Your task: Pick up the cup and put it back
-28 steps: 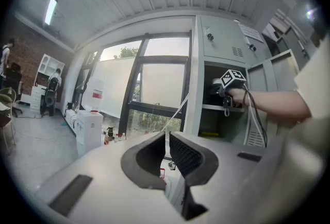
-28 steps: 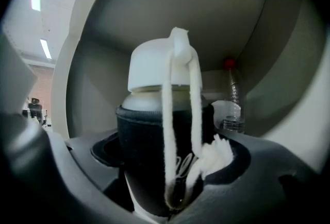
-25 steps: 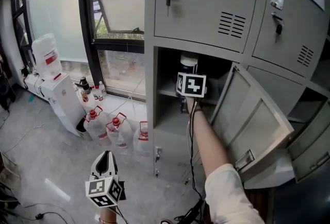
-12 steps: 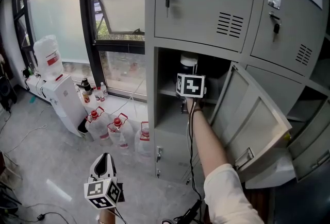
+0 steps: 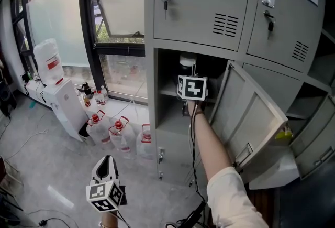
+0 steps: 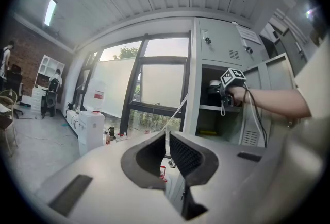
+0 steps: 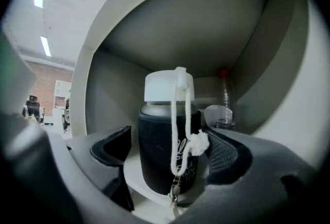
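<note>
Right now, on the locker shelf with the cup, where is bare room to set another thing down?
Bare shelf lies left of the cup, toward the locker's left wall. Right of the cup it is crowded: a clear bottle with a red cap stands at the back.

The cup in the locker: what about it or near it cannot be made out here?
1. Head view: the marker cube of the right hand-held gripper hides the body of the cup; only its white lid shows.
2. Right gripper view: the white cord covers part of the sleeve's print; it is unreadable.
3. Right gripper view: the red-capped bottle behind is hidden lower down by the gripper's jaw.
</note>
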`<action>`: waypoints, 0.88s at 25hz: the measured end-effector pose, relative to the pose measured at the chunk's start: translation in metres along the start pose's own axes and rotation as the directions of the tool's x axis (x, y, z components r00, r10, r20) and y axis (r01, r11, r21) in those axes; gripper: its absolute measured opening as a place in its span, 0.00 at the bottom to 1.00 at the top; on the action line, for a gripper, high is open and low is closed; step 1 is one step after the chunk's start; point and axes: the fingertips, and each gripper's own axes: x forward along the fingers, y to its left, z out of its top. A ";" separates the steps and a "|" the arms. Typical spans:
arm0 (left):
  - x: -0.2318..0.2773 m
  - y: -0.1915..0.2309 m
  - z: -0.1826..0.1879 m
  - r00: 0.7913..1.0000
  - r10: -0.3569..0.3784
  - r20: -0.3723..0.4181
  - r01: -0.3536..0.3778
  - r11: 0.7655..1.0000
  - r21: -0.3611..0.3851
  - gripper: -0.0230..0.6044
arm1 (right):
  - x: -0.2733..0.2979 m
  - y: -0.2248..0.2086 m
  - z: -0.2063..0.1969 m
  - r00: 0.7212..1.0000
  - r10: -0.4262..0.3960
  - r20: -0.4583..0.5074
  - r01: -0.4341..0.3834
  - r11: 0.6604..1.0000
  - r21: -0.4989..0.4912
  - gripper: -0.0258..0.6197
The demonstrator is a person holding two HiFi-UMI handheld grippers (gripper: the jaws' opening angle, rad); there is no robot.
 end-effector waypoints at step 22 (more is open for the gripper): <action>-0.069 -0.013 0.009 0.999 -0.046 0.029 0.046 0.999 -0.001 0.08 | -0.106 0.022 -0.021 0.999 -0.036 0.034 0.035 0.999 0.033 0.62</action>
